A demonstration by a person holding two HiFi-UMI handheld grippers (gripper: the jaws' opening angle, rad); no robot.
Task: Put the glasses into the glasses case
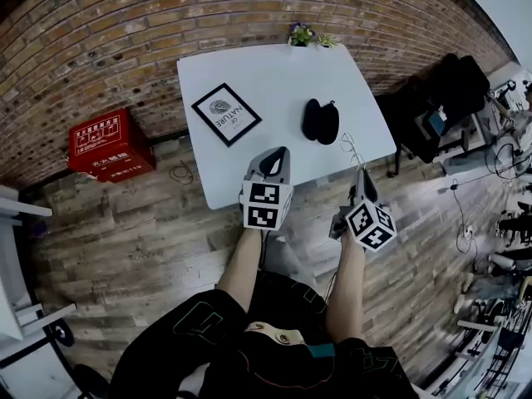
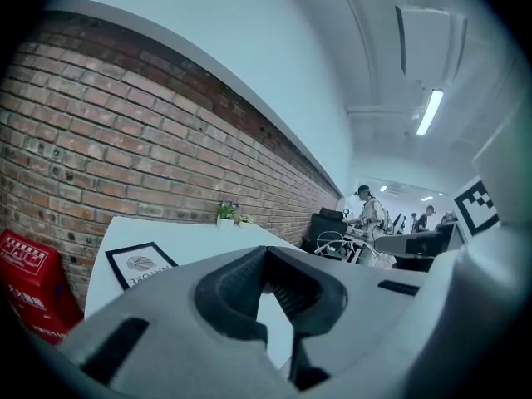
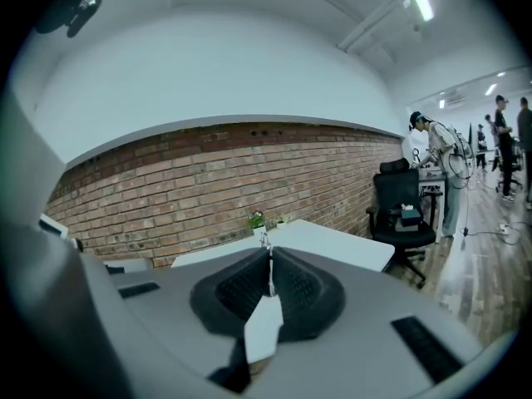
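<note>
White table [image 1: 274, 77] is standing with its far edge against the brick wall [image 1: 125, 32], and most of its top is lying bare. The black glasses case [image 1: 320, 121] is resting open on the table's right half. It is sitting well in from every edge, with clear white surface all round it. A framed picture [image 1: 226, 113] is lying on the table's left half, well apart from the case. A small potted plant [image 1: 301, 33] is sitting at the table's far edge.

The right gripper [image 1: 362, 174] is hovering over the table's near edge, close to the near right corner. Its fingers are pinching together on a thin wire part of the glasses [image 1: 352, 150]. The rest of the frame is hanging forward of the tips above the table's near right area, short of the case and not touching it. In the right gripper view the fingers are showing almost closed, with the thin metal caught at their tips.

The left gripper [image 1: 280, 151] is hovering over the middle of the table's near edge, to the left of the case. Its fingertips are meeting with nothing between them.

Open wooden floor [image 1: 141, 231] is lying on the table's near side. A red box [image 1: 108, 144] is sitting to the table's left, and a black chair [image 1: 432, 106] is standing just beyond its right edge.
</note>
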